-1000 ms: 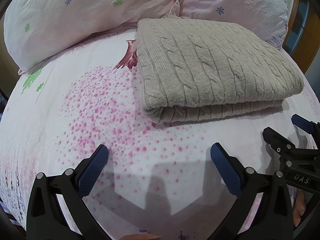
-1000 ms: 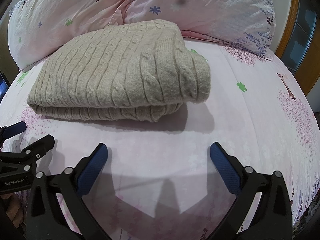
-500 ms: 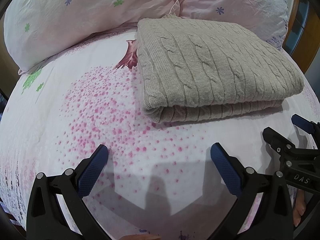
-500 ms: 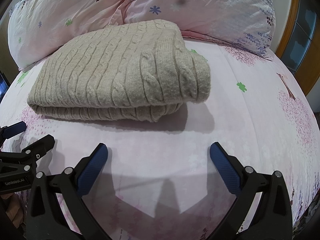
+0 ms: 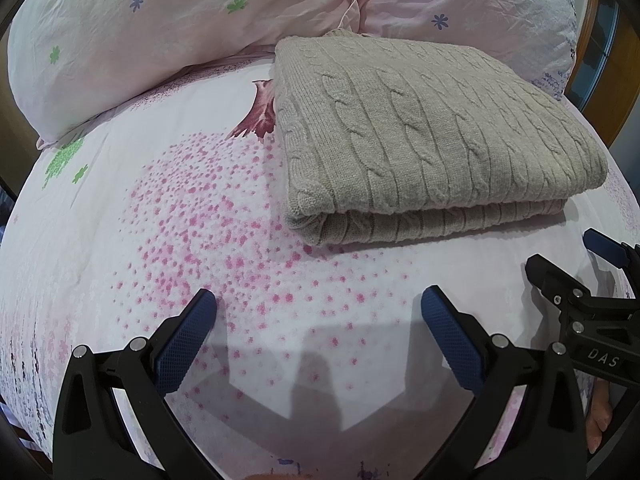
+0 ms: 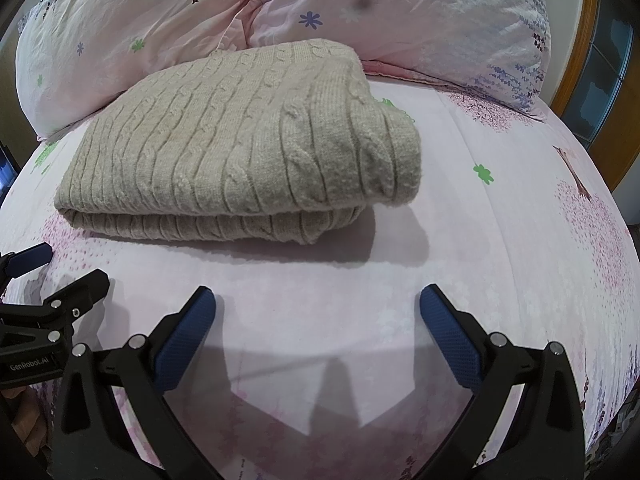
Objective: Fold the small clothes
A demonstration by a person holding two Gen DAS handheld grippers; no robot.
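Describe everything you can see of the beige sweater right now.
The beige cable-knit sweater is folded into a thick, neat rectangle with several stacked layers showing along its near edge. It looks like soft, slightly fuzzy wool. It lies flat on the pink floral bedsheet, its far end against the pillows. Neither tool touches it.

Sweater [image 5: 432, 128] underside hidden; pillows [image 6: 400, 12] cut off at top; hand [image 5: 600, 420] perhaps partly visible.

A folded cable-knit sweater [image 5: 432, 128] lies on the bedsheet [image 5: 160, 208], two pillows [image 6: 420, 12] side by side behind it. Both grippers, left gripper [image 5: 318, 320] and right gripper [image 6: 318, 320], hover before it, well apart from it.
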